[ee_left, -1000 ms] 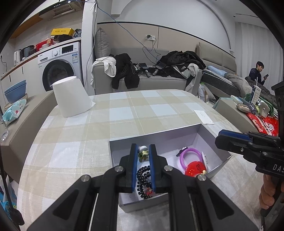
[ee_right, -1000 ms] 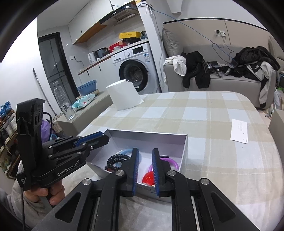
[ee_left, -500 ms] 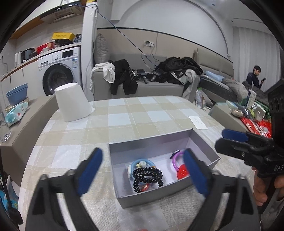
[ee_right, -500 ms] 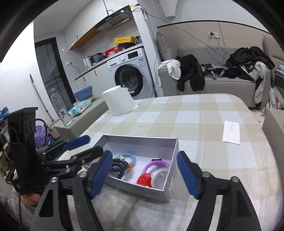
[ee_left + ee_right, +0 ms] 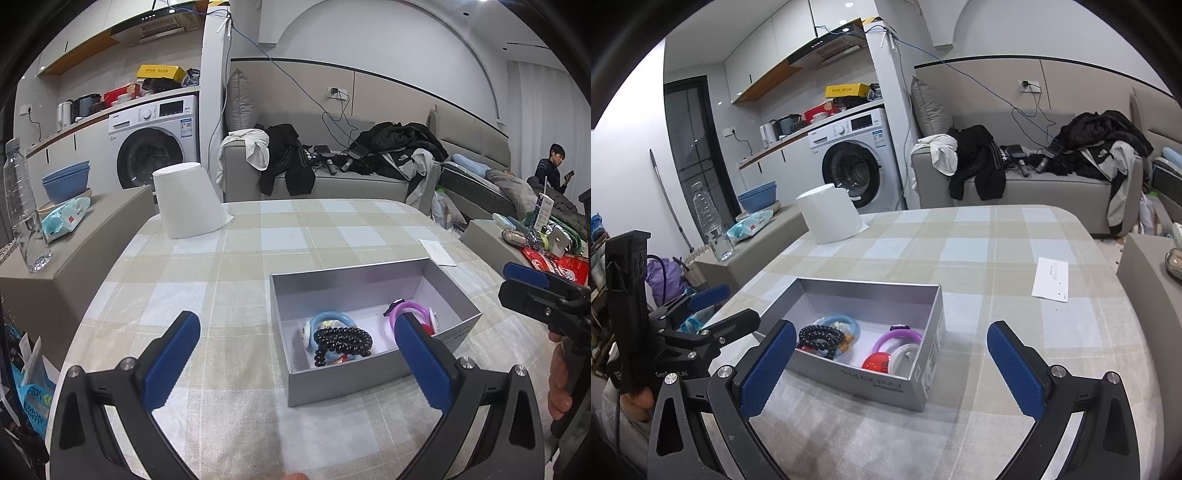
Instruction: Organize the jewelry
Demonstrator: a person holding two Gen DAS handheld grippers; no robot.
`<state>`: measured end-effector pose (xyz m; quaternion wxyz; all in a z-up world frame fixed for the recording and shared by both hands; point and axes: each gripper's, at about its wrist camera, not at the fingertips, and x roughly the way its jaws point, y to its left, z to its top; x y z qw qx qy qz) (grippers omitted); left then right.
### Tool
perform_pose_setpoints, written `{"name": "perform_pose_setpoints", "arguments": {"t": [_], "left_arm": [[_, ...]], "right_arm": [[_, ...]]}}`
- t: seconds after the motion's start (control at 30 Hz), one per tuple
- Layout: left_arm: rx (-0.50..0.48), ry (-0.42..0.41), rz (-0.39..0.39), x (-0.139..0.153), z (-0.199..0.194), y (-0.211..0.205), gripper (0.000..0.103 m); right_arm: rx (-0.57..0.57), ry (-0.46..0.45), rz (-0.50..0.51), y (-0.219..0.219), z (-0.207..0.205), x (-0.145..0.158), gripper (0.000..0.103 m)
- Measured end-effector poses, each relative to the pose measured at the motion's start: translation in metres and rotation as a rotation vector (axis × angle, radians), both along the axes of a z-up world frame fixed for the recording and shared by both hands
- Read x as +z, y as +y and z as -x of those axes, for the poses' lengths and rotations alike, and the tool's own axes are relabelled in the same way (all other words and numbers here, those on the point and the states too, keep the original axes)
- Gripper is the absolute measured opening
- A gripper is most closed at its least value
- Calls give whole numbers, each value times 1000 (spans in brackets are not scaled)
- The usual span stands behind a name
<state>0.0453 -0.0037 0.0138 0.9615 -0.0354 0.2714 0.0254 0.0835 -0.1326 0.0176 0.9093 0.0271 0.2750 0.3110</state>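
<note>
Left gripper [image 5: 295, 360]: spread wide, nothing held; shown over the cloth at the box's 7 o'clock.
Right gripper [image 5: 891, 363]: spread wide, nothing held; in the left view only the tips are seen, at 3 o'clock.
Box [image 5: 334, 384]: grey, lidless, set on the checked table [image 5: 258, 251].
Beads [image 5: 341, 341]: black, coiled in the box over a blue ring [image 5: 325, 317].
Purple ring [image 5: 895, 338]: in the box, partly covered by a left finger in the left view.
Red item [image 5: 877, 362]: in the box, identity unclear.
Paper [image 5: 1051, 278]: at 2 o'clock on the table.
</note>
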Motion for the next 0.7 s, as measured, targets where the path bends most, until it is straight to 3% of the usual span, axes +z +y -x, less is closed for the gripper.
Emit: {"name": "perform_pose_setpoints", "arguments": {"t": [0.7], "left_arm": [[-26, -48, -12, -10, 9, -4, 102]], "right_arm": [[28, -88, 37, 4, 21, -10, 103]]}}
